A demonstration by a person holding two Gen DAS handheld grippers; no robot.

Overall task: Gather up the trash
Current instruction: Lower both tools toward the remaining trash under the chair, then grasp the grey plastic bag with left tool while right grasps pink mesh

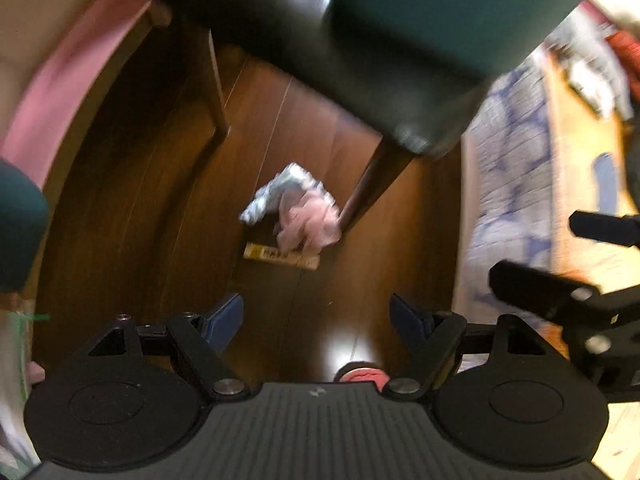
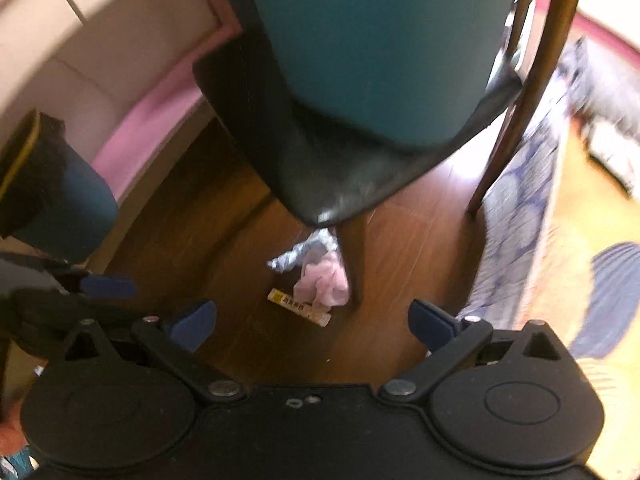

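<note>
Your left gripper (image 1: 316,316) and right gripper (image 2: 312,324) both gape wide, empty, aimed down. Crumpled trash (image 1: 296,208) lies on the floor (image 1: 160,200) against the chair leg (image 1: 372,184), needing approach from its open side.

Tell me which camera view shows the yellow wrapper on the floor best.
The left wrist view shows the yellow wrapper best: it looks larger there and lies nearly level, with only the pink tissue covering its upper edge. The right wrist view shows the same wrapper smaller and slanted, beside the chair leg.
</note>
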